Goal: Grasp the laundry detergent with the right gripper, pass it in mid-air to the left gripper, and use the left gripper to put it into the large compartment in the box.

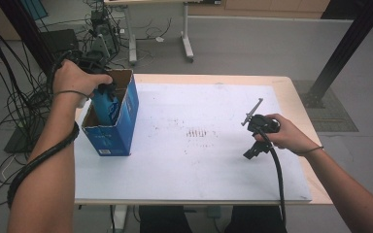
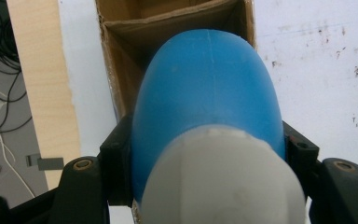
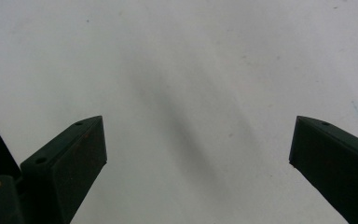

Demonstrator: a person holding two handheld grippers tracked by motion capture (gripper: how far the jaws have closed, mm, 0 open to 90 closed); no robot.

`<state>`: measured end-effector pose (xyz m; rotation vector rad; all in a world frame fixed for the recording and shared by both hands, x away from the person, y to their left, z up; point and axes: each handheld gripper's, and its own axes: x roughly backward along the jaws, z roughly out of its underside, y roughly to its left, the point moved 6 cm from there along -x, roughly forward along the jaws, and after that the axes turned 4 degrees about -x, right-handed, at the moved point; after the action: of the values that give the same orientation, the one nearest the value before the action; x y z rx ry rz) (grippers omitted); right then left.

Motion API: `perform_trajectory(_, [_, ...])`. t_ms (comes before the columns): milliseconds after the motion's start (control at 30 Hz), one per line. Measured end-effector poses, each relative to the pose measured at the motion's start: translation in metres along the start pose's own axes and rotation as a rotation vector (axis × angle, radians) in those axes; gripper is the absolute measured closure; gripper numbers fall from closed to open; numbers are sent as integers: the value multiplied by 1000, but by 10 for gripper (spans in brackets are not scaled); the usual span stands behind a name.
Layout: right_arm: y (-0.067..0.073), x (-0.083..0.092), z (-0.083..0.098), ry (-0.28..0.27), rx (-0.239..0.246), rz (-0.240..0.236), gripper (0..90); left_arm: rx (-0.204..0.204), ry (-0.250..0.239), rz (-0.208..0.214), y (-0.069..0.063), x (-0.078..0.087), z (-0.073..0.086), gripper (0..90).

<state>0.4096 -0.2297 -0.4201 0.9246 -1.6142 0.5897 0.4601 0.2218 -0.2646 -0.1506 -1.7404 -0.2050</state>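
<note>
L claw (image 1: 108, 89) clamped on blue bottle (image 2: 207, 98), pads pressing both sides of the body just past its white cap (image 2: 221, 179); claw pts down into the open top of the blue cardboard box (image 1: 126, 119) at approx 9 o'clock on the counter (image 1: 199, 170). Bottle is partly inside the box, bottom end down and cap end up at the claw, long axis near upright w/ a slight tilt. In the left gripper view the brown inner walls of the box sit right beyond the bottle, close around it. R claw (image 3: 198, 154) wide apart, nothing btwn jaws, over bare white counter surface; R hand (image 1: 284, 133) at approx 3 o'clock, well apart from the box. Counter has dark scuff marks (image 1: 196, 132) near centre. Cables (image 1: 9, 97) and a desk frame (image 1: 187, 43) on the floor past the 12 o'clock edge.
</note>
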Motion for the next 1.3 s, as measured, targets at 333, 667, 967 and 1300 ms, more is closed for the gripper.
perform_trajectory(333, [-15,3,-5,-1,-31,14,39,18,-17,-4,3,-9,4,376])
perform_trajectory(667, [-23,3,-7,-3,-49,25,40,33,-15,7,5,-21,5,376])
perform_trajectory(967, [-28,8,-12,7,-35,54,39,41,-13,11,3,-35,6,376])
perform_trajectory(1300, [-30,10,-14,9,-32,54,39,47,4,0,3,-49,7,376])
